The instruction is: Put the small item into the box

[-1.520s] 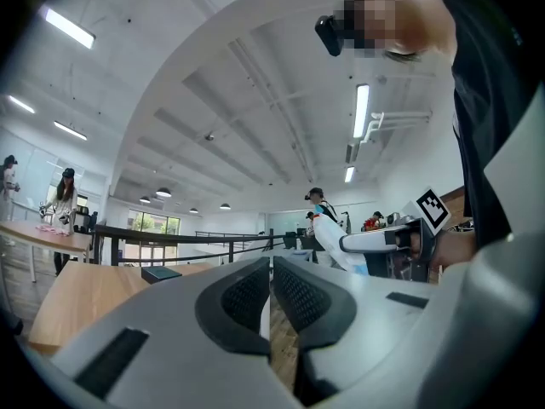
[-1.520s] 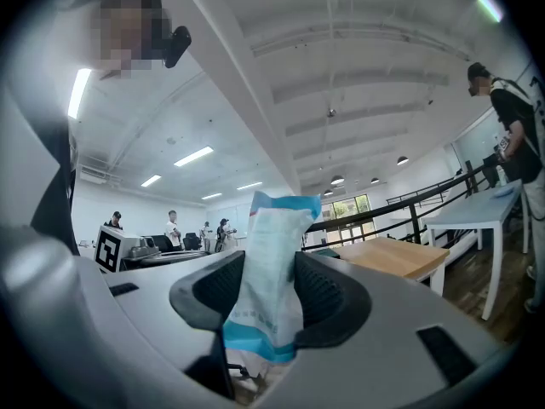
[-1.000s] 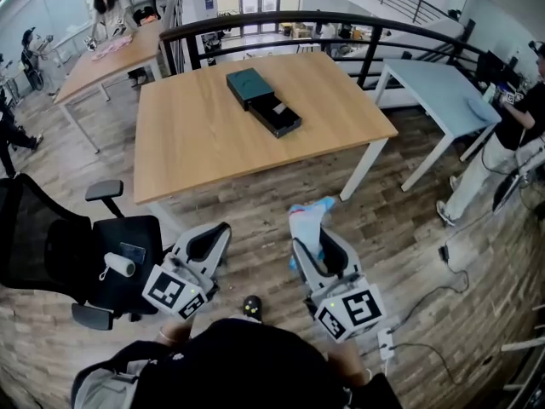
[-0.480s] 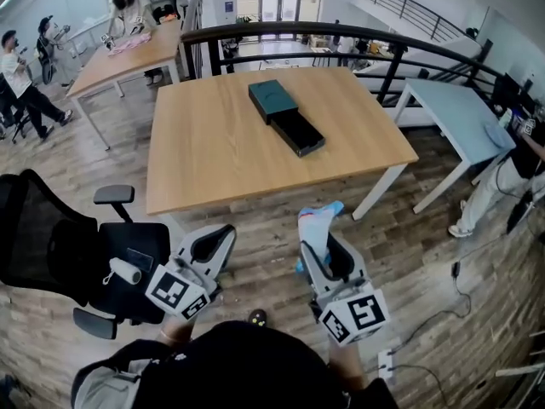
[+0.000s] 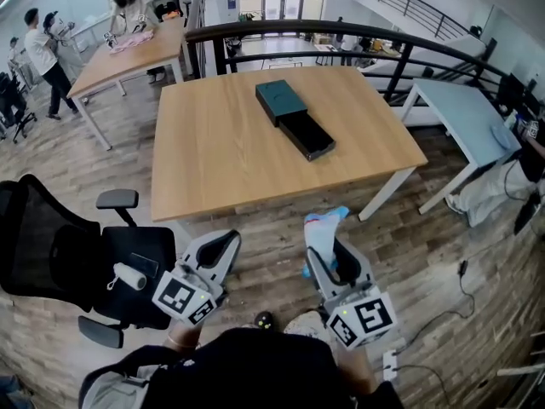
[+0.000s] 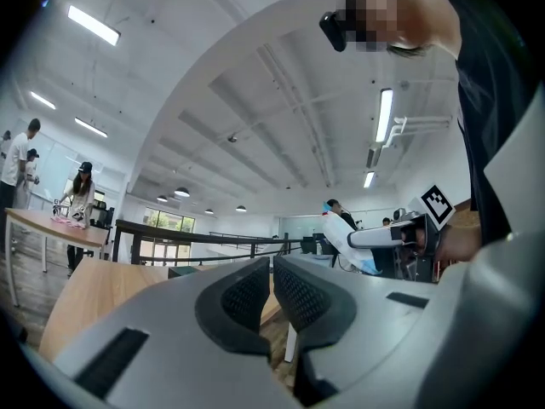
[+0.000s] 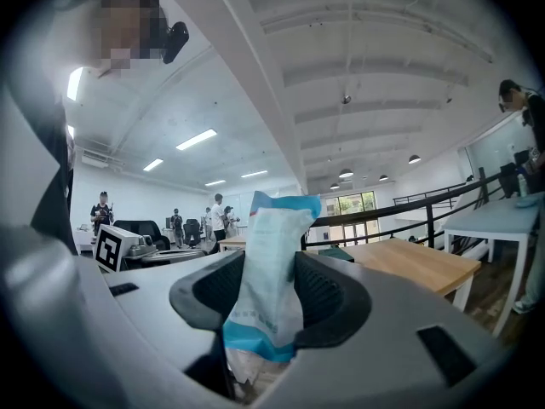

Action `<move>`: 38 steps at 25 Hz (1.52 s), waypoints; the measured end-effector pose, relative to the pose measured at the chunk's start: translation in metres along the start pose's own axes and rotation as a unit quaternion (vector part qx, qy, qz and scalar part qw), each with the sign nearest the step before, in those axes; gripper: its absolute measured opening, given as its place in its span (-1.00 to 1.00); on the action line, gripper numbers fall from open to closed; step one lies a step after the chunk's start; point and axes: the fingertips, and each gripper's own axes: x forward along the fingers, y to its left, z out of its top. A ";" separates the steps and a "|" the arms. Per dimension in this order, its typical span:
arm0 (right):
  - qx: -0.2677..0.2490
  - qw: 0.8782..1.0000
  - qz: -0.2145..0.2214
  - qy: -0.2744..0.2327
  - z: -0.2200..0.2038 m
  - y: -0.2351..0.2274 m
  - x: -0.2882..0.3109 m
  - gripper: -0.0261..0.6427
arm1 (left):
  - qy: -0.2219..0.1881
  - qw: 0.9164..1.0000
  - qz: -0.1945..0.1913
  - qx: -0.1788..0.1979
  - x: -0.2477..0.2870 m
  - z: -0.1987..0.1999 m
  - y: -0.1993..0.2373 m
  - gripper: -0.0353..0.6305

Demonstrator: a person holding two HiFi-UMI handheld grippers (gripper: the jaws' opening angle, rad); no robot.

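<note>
A dark teal box (image 5: pixel 280 100) lies on the wooden table (image 5: pixel 213 152), with its black inner tray (image 5: pixel 308 135) slid out toward me. Both grippers hang over the floor in front of the table's near edge. My right gripper (image 5: pixel 328 239) is shut on a small white and blue packet (image 5: pixel 323 226), which sticks up above the jaws (image 7: pixel 274 237). My left gripper (image 5: pixel 219 249) is shut with nothing in it; in the left gripper view (image 6: pixel 272 269) its pads nearly touch. That view also shows the right gripper (image 6: pixel 400 233) with the packet (image 6: pixel 349 240).
A black office chair (image 5: pixel 68 258) with a white roll (image 5: pixel 128 276) on its seat stands at my left. A dark railing (image 5: pixel 341 25) runs behind the table. A pale blue table (image 5: pixel 464 109) stands at the right, another wooden table (image 5: pixel 119 58) with people at the back left.
The table and box have shifted slightly right and nearer in the head view. Both grippers keep their pose; the packet stays in the right one. People at the back left have walked.
</note>
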 end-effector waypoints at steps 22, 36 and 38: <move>0.006 0.992 0.122 0.013 0.010 -0.106 0.129 -0.36 | 0.006 0.990 0.141 0.013 0.083 -0.005 0.076 -0.82; 0.032 0.989 0.141 0.021 0.008 -0.200 0.167 -0.36 | 0.015 0.989 0.145 0.027 0.190 -0.003 0.088 -0.82; 0.033 0.989 0.145 0.020 0.011 -0.211 0.169 -0.36 | 0.018 0.989 0.145 0.031 0.201 -0.002 0.087 -0.82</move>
